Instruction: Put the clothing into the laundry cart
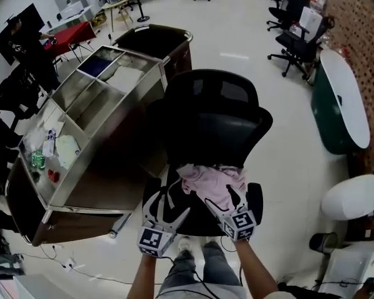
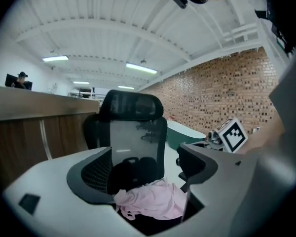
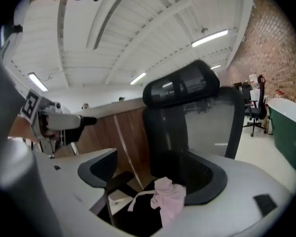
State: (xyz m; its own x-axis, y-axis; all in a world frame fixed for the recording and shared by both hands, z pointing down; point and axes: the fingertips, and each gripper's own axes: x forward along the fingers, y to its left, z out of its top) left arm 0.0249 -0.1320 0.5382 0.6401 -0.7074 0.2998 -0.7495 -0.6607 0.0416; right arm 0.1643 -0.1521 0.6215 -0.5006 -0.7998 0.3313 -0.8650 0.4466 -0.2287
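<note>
Two released tools, the left tool and right tool, face one pink garment on one chair.

The clothing is pale pink; the office chair is black all over (its mesh back included); the laundry cart has dark brown wood-look sides and a silvery metal top; the left tongs and right tongs are pale grey with black pads, each cube carrying black-and-white square markers; the floor is glossy off-white; the wall is speckled red-brown brick.
</note>
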